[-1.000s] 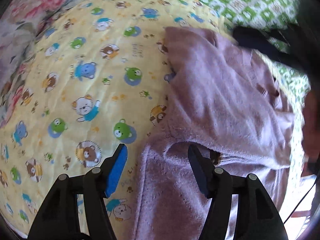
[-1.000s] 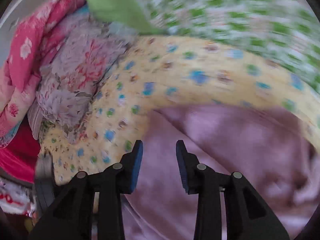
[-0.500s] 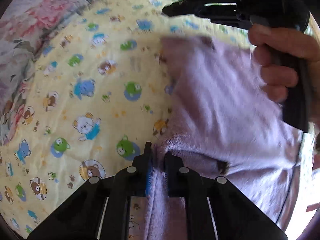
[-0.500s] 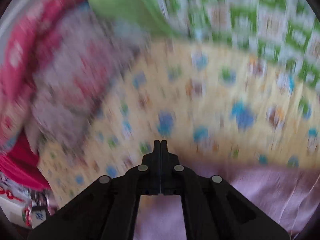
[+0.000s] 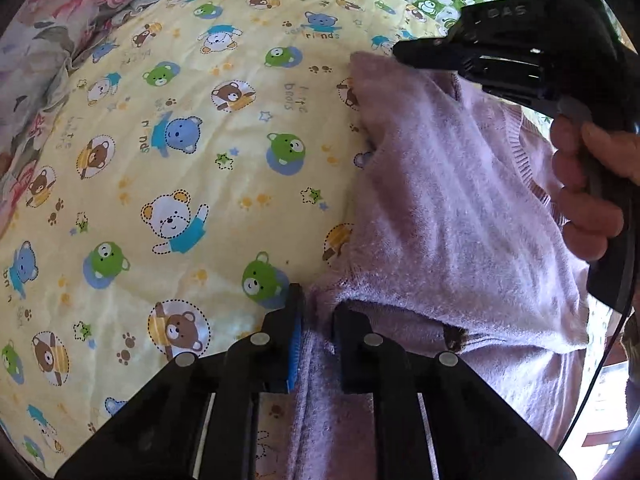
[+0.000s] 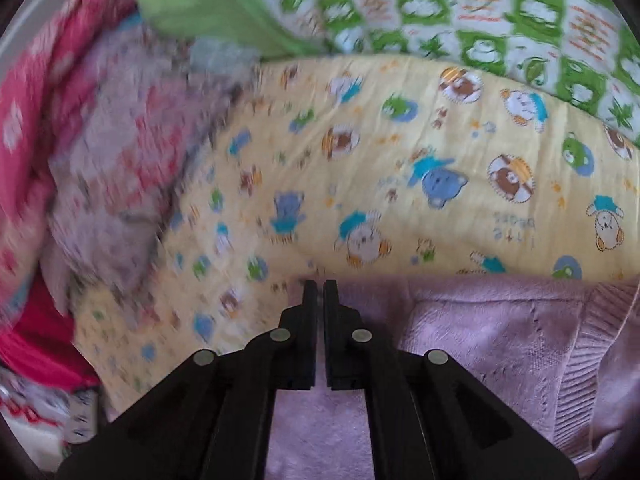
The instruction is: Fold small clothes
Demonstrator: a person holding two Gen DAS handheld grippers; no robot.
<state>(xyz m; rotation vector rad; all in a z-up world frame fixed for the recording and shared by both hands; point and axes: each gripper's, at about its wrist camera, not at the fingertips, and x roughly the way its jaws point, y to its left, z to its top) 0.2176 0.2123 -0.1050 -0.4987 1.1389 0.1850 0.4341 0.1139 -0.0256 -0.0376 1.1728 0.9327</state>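
Yellow bear sheet (image 5: 168, 184) lies bare left of the lilac sweater (image 5: 448, 208), w/ room to pass. Far left, rumpled floral bedding (image 5: 52, 32) crowds in; far side, green quilt (image 6: 500, 20) piled up. Right tool (image 5: 404, 54) + hand (image 5: 588, 188) block the right.

Sweater (image 5: 452, 216): on the bear quilt (image 5: 168, 184), right part.
Checked blanket (image 6: 500, 12): behind the quilt.
Floral bedding (image 5: 48, 32): left of the quilt.
Left tool (image 5: 316, 320): at the sweater's near-left edge.
Right tool (image 6: 319, 292): at its far edge.

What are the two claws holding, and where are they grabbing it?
Both pinch the fuzzy lilac sweater. The left claw has its near edge, where it folds. The right claw is shut at the far corner by the bear-print sheet.
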